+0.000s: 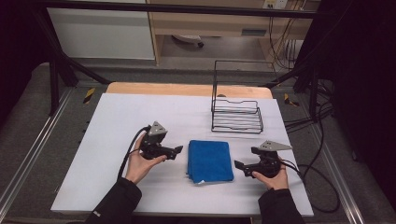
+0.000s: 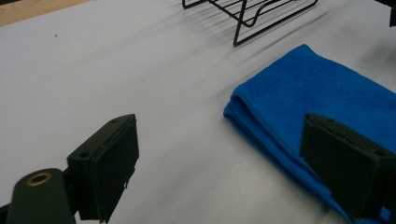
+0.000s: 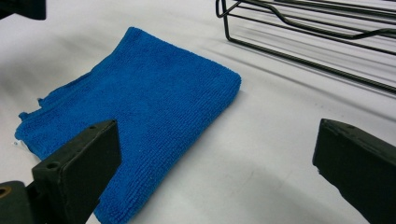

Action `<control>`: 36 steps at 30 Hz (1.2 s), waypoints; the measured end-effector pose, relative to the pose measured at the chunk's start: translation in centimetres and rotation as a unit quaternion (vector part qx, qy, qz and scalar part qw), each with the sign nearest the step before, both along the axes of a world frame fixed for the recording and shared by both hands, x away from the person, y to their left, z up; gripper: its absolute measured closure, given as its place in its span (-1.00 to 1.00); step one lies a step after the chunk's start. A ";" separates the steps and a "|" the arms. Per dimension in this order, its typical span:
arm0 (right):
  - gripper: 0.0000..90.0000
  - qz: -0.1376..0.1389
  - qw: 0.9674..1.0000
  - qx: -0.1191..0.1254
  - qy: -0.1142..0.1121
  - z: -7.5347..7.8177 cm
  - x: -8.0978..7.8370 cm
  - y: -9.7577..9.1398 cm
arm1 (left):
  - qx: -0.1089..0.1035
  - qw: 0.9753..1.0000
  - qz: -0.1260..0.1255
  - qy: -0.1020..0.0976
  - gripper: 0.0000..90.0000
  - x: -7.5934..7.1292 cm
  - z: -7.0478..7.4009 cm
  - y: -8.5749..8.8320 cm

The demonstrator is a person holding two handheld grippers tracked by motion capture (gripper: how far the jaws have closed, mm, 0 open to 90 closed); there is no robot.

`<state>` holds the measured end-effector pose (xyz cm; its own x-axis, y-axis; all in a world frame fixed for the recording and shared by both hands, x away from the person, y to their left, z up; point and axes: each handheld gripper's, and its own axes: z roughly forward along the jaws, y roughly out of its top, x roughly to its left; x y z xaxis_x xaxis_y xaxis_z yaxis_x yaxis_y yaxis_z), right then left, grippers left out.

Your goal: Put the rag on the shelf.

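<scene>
A folded blue towel (image 1: 210,160) lies flat on the white table cover (image 1: 116,112), near the front middle. My left gripper (image 1: 180,150) sits just left of the towel, pointing right at it, jaws open with nothing between them. In the left gripper view the towel (image 2: 317,88) lies ahead, partly behind the right jaw of my left gripper (image 2: 219,140). My right gripper (image 1: 237,165) rests just right of the towel, pointing left, also open and empty. In the right gripper view the towel (image 3: 154,93) spreads ahead of the left jaw of my right gripper (image 3: 217,140).
A black wire rack (image 1: 236,114) stands behind the towel at the back right of the table, also seen as a wire rack (image 2: 247,14) and a wire rack (image 3: 317,37). Cables trail off the table's right side. A wooden edge (image 1: 187,88) borders the back.
</scene>
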<state>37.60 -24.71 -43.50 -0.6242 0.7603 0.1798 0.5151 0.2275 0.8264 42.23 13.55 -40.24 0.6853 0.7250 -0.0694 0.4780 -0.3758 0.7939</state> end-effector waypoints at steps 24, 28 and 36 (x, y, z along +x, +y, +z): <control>-0.95 0.005 1.000 -0.005 0.006 -0.2 0.1 0.2 | 0.019 0.998 0.016 0.058 0.04 3.8 -2.8 -4.8; -0.95 0.006 1.000 -0.005 0.007 -0.3 0.2 0.3 | 0.028 0.997 0.017 0.070 0.18 4.1 -3.4 -5.2; -0.95 0.005 1.000 -0.004 0.007 -0.2 0.1 0.3 | 0.034 0.996 0.003 0.086 0.40 4.1 -4.0 -5.8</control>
<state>37.75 -24.45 -43.75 -0.6292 0.7554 0.1830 0.5243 0.2387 0.8174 46.30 7.78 -44.28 0.6625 0.7367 -0.1357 0.6073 -0.4221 0.6731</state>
